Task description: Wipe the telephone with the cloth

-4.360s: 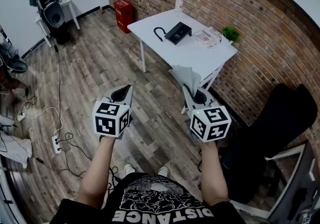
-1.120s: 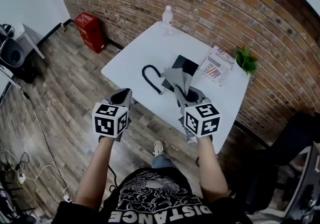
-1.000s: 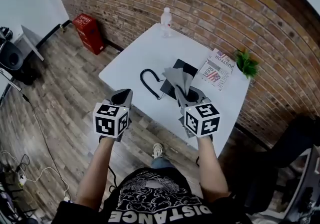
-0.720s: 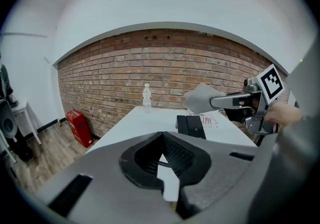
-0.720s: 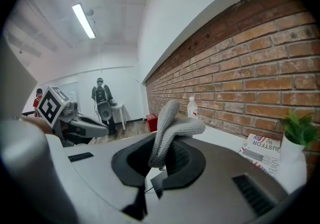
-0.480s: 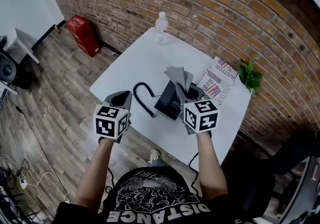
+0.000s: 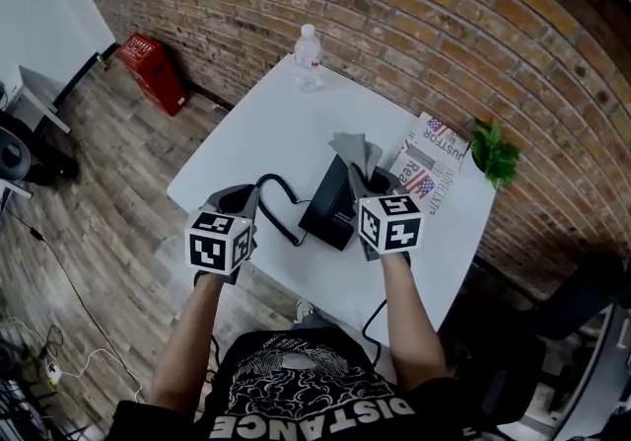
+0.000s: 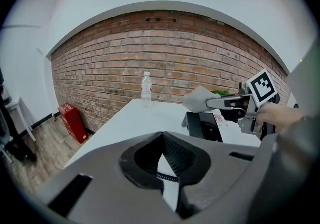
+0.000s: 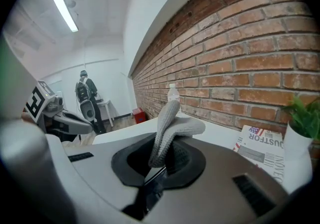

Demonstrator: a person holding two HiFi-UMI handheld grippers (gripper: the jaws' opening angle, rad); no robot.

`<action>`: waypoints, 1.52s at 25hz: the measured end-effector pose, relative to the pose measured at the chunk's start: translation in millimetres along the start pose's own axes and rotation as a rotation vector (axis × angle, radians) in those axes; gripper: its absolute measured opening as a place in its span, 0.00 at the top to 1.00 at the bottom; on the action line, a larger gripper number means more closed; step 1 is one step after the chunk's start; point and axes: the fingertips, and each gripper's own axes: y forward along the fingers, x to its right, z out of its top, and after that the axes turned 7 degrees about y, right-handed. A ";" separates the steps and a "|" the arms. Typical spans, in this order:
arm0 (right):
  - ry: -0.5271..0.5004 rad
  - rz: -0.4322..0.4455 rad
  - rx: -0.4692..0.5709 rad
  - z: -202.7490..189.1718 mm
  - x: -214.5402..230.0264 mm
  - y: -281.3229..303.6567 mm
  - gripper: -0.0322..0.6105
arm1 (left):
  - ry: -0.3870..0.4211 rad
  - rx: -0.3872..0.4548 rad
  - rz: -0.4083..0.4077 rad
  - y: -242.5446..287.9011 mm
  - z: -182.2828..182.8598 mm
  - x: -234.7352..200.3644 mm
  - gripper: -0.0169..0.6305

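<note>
Over the near edge of the white rectangular table (image 7: 251,123), the left gripper (image 7: 240,195) hangs just left of the black desk telephone (image 7: 328,210), its jaws drawn together on nothing. The right gripper (image 7: 371,179) pinches a crumpled grey knitted cloth (image 7: 353,149) above the telephone's right side, apparently not touching it. Wiping looks not yet begun, since the cloth must come down and rub across the telephone; a clear plastic bottle (image 7: 308,56) stands well behind it.
</note>
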 end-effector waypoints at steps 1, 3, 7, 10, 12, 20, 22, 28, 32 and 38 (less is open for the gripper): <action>0.003 -0.013 0.006 0.9 2.2 2.2 0.93 | 0.000 0.000 -0.006 1.7 -1.0 -0.4 0.96; 0.005 -0.038 0.011 0.7 4.4 7.2 0.93 | 0.001 0.001 -0.022 5.2 -3.4 -1.6 0.96; -0.023 -0.084 -0.031 -12.6 3.6 19.3 0.93 | 0.014 0.006 -0.085 14.7 -7.8 -2.2 0.96; -0.025 -0.119 -0.065 -22.5 0.6 27.8 0.93 | 0.039 0.008 -0.140 19.2 -6.1 -4.6 0.96; -0.008 -0.146 -0.084 -29.9 -0.1 29.1 0.93 | 0.060 0.005 -0.178 20.5 -4.8 -3.9 0.96; 0.034 -0.228 -0.128 -48.4 -8.7 34.1 0.93 | 0.111 0.000 -0.302 26.3 -4.1 -8.1 0.96; 0.046 -0.242 -0.132 -51.6 -10.9 34.7 0.93 | 0.118 -0.001 -0.323 27.7 -5.5 -9.6 0.96; 0.070 -0.284 -0.142 -64.0 -19.5 33.2 0.93 | 0.141 0.002 -0.384 33.0 -9.7 -11.9 0.96; 0.088 -0.311 -0.149 -71.3 -27.0 31.4 0.93 | 0.154 -0.001 -0.426 34.6 -11.1 -12.8 0.96; 0.107 -0.350 -0.159 -84.2 -34.8 29.6 0.93 | 0.186 0.004 -0.485 37.1 -12.2 -12.3 0.96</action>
